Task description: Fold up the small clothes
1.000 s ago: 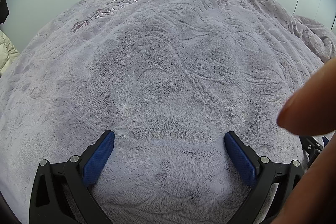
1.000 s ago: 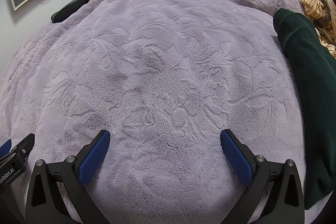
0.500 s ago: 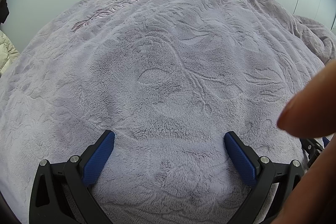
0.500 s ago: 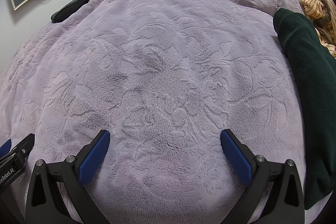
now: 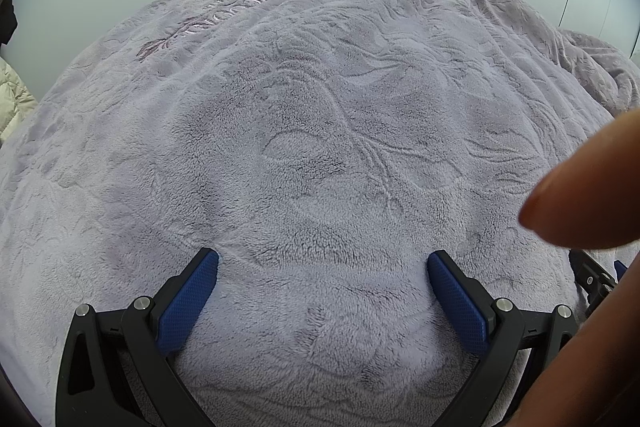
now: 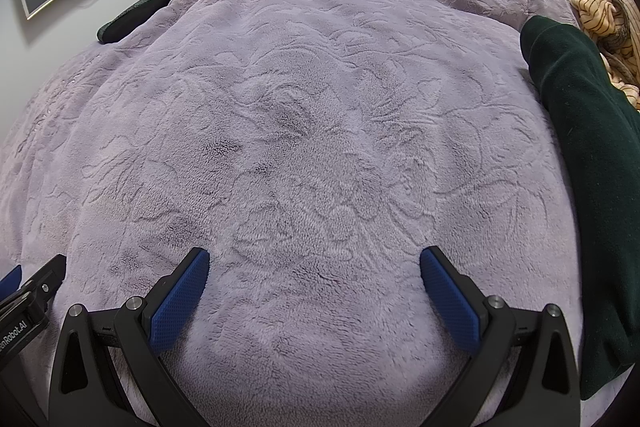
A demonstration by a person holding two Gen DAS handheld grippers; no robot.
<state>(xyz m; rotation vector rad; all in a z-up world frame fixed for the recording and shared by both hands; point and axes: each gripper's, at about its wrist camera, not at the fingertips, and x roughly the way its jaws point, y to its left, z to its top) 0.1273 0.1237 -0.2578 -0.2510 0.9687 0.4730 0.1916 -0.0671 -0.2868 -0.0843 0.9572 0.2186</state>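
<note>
Nearest me, my left claw (image 5: 322, 265) hangs spread wide and empty over the lilac embossed fleece blanket (image 5: 312, 131) covering the bed, with a blurred fingertip (image 5: 576, 203) intruding at three o'clock. My right claw (image 6: 314, 263) is likewise released, gripping nothing. At three o'clock in the right view, beside that claw, lies the dark green fleece garment (image 6: 588, 155), running away from me along the blanket's edge. I judge it soft, light and limp, likely to sag and cling to the pile; best pinched at a hem or corner. Farther, at one o'clock, sits a crumpled orange striped cloth (image 6: 608, 11).
</note>
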